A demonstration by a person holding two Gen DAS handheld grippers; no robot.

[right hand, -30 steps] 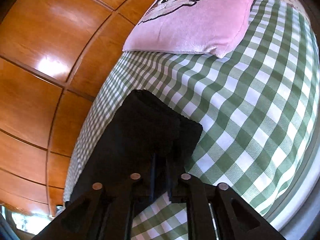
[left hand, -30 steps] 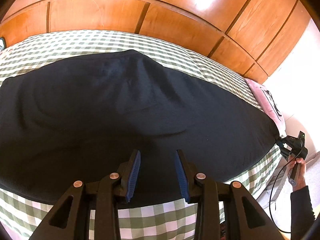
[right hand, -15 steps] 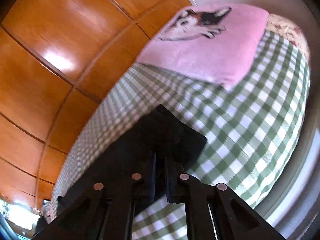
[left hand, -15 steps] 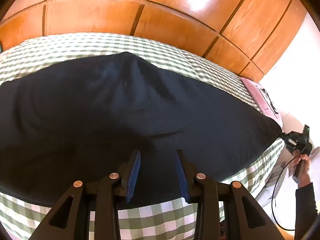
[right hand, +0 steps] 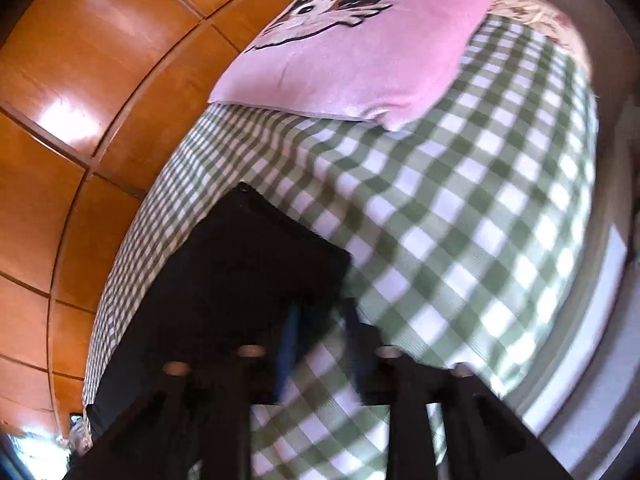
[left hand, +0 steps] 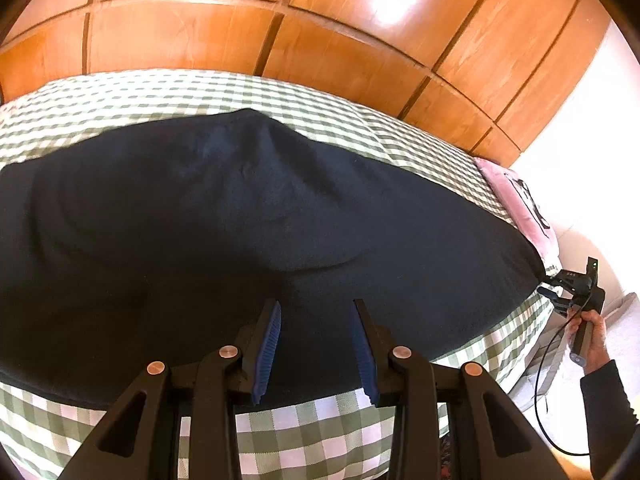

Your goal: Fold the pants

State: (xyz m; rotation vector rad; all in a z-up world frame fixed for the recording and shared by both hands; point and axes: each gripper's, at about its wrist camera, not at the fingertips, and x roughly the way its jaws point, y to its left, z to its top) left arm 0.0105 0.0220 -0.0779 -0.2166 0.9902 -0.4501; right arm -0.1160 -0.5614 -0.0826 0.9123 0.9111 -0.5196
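— What fills the bed (left hand: 280, 432)?
— Dark pants (left hand: 240, 220) lie spread lengthwise over its green checked cover, wood panelling (left hand: 180, 36) beyond; a pink pillow (right hand: 360, 48) sits past the far hem.
— And the tongs?
— The left gripper (left hand: 316, 308) hovers released over the near edge; the right gripper (right hand: 320, 312), blurred, stands parted at the hem corner.

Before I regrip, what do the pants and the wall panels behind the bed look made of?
Pants: dark navy, matte fuzzy nap, soft rounded creases, so probably fleece or brushed knit. Wall panels: orange-brown wood or veneer, visible grain, glossy varnish with bright glare patches.
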